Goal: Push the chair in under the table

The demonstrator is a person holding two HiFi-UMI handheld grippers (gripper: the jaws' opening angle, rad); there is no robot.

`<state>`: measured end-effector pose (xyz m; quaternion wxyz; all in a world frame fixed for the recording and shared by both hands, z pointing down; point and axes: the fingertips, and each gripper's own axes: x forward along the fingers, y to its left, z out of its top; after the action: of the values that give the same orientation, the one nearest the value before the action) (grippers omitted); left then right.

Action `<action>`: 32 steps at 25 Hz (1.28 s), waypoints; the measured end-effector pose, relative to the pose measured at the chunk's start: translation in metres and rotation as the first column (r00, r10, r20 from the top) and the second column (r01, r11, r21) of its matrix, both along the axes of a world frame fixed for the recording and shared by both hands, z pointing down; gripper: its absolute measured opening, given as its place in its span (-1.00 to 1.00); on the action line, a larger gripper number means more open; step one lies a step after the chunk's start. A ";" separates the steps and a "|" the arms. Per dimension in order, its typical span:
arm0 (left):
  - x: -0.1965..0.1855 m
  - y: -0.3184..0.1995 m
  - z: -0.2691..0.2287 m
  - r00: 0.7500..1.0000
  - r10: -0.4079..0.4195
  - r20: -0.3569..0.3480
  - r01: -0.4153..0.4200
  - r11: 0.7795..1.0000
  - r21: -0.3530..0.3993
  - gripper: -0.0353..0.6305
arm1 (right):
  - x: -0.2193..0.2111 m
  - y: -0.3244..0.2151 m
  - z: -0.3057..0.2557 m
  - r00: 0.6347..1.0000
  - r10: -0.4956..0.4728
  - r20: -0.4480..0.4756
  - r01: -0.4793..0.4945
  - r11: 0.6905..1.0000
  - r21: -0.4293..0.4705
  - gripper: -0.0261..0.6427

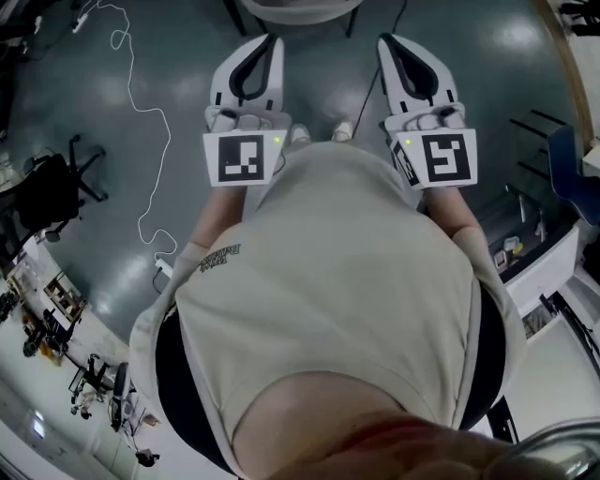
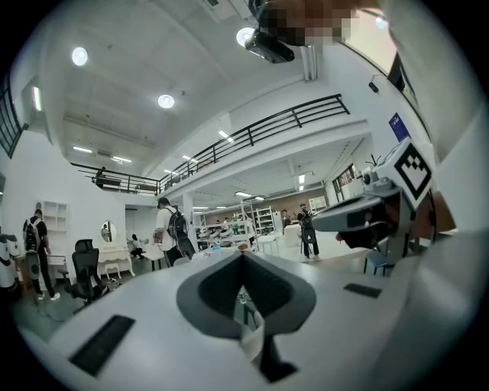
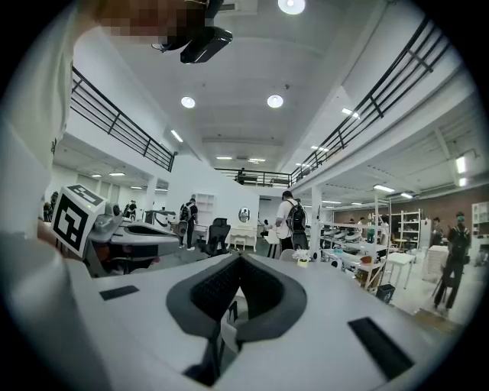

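In the head view I hold both grippers out level in front of my chest, side by side, over the grey floor. My left gripper (image 1: 272, 39) and my right gripper (image 1: 386, 39) are both shut with nothing between the jaws. Just beyond their tips, at the top edge, shows a pale rounded piece of furniture (image 1: 300, 7) on dark legs; I cannot tell whether it is the chair or the table. In the left gripper view the left gripper (image 2: 243, 256) has its jaws meeting, with the right gripper (image 2: 367, 218) beside it. The right gripper view shows the right gripper (image 3: 238, 258) with jaws meeting and the left gripper (image 3: 130, 229) at its left.
A white cable (image 1: 141, 112) snakes over the floor at the left, near a black office chair (image 1: 56, 187). A blue chair (image 1: 572, 169) and a white bench (image 1: 544, 253) stand at the right. People (image 2: 170, 229) walk among desks and shelves far off in the hall.
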<state>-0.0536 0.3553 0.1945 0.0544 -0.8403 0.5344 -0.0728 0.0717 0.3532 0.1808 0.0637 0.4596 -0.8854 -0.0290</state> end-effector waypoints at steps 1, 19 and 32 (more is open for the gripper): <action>0.002 -0.001 0.001 1.000 -0.002 0.000 0.002 1.000 -0.004 -0.86 | 0.002 -0.001 0.001 1.000 0.000 0.003 0.000 1.000 -0.003 -0.89; 0.037 -0.016 0.001 0.998 -0.044 0.041 0.044 0.999 0.001 -0.87 | 0.044 -0.016 0.008 0.999 -0.038 0.016 0.038 0.999 -0.001 -0.89; 0.055 -0.031 -0.001 0.997 -0.082 0.008 0.082 0.997 0.000 -0.87 | 0.063 -0.037 0.022 0.993 -0.122 0.008 0.122 0.993 -0.008 -0.89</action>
<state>0.0018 0.3245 0.1934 0.0534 -0.8175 0.5680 -0.0786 0.1347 0.3162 0.2025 0.0606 0.4045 -0.9121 -0.0272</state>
